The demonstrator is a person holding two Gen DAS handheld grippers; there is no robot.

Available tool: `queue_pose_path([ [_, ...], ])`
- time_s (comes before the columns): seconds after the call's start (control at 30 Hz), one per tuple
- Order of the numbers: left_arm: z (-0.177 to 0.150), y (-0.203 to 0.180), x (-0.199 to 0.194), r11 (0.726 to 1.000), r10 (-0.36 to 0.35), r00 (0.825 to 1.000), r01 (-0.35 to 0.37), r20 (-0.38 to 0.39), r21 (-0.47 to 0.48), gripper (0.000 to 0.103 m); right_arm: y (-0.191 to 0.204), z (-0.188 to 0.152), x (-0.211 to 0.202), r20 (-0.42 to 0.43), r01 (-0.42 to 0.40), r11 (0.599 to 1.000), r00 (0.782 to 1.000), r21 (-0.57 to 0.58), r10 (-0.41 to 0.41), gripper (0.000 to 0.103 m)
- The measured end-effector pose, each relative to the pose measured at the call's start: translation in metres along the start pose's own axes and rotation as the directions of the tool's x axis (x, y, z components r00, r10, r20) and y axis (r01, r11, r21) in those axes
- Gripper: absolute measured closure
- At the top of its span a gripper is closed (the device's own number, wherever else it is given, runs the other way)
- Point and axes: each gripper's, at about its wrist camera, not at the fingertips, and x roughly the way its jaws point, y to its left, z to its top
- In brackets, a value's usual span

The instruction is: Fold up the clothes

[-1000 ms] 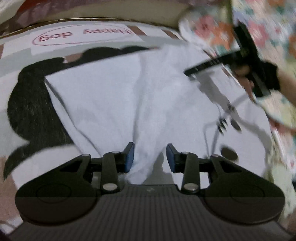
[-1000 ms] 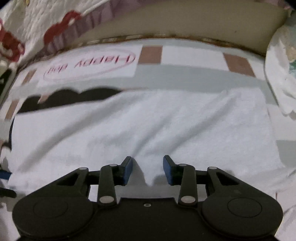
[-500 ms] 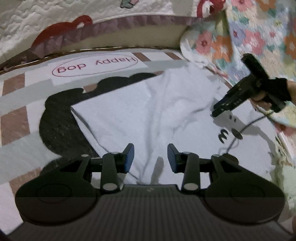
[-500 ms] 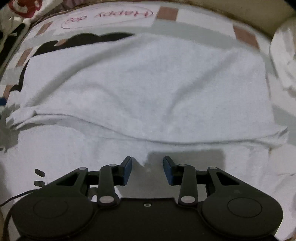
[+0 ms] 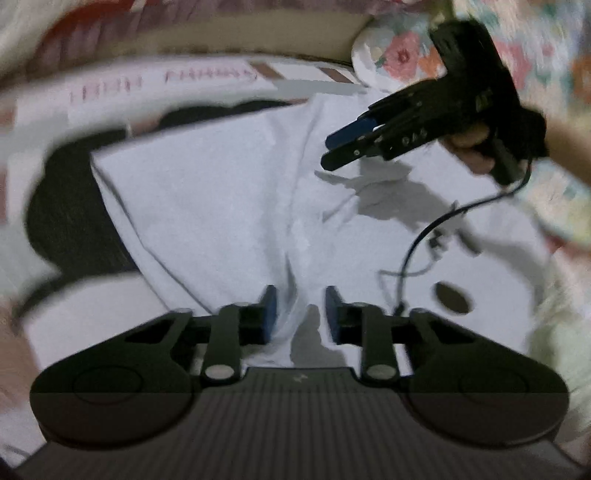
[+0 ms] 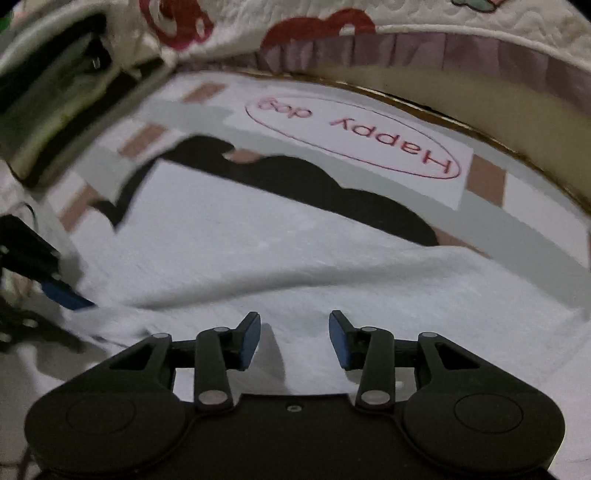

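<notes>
White cloth [image 5: 221, 206] lies spread on a printed mat [image 6: 480, 229], covering most of the mat's black dog shape [image 5: 66, 221]; in the left wrist view a soft ridge of it runs from the middle down to 6 o'clock, with a flat folded panel at 10 o'clock; in the right wrist view its far edge runs slantwise from 9 o'clock to 3 o'clock.

The left gripper [image 5: 301, 310] sits at 6 o'clock with that ridge rising between its blue pads [image 5: 269, 314]; the jaws stand a little apart, and the blur hides whether the pads press on the cloth.

The right gripper [image 6: 294, 332] hovers over the cloth, its jaws spread wide with nothing between them; from the left wrist view it hangs at 1 o'clock above the cloth, held in a hand [image 5: 472, 144], its shadow cast on the fabric below; a black cable [image 5: 424, 229] trails from it down across the cloth toward 5 o'clock.

Beyond the cloth, at 12 o'clock, the mat bears a red oval label [image 6: 351, 136] reading "Happy dog"; a white quilt [image 6: 517, 22] with red shapes lies behind; floral fabric [image 5: 535, 55] fills 2 o'clock in the left wrist view.
</notes>
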Motion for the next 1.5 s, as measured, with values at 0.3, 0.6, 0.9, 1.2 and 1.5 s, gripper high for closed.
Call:
queue_pose_path([
  [0.3, 0.004, -0.021, -0.08, 0.981, 0.172, 0.932, -0.192, 0.319, 0.033, 0.103, 0.005, -0.036, -0.007, -0.03, -0.168, 0.979, 0.985, 0.117, 0.173, 0.054],
  [0.6, -0.018, -0.009, -0.064, 0.983, 0.176, 0.974, -0.182, 0.14, 0.032, 0.101, 0.062, -0.07, -0.025, 0.041, 0.101, 0.97, 0.995, -0.223, -0.094, 0.092],
  [0.9, -0.024, -0.025, -0.027, 0.95, 0.191, 0.981, -0.193, 0.032, 0.246, 0.068, 0.077, -0.055, -0.032, -0.004, 0.06, 0.949, 0.998, -0.308, -0.065, 0.086],
  [1.2, -0.021, -0.033, -0.008, 0.924, 0.138, 0.987, -0.156, 0.076, 0.349, 0.057, 0.095, -0.034, -0.021, 0.013, 0.109, 0.873, 0.993, -0.476, -0.118, 0.056],
  [1.5, 0.002, -0.03, -0.076, 0.889, 0.36, 0.811, -0.448, 0.461, 0.094, 0.1, 0.073, -0.039, -0.042, 0.251, 0.145, 0.97, 0.964, -0.197, -0.093, 0.099],
])
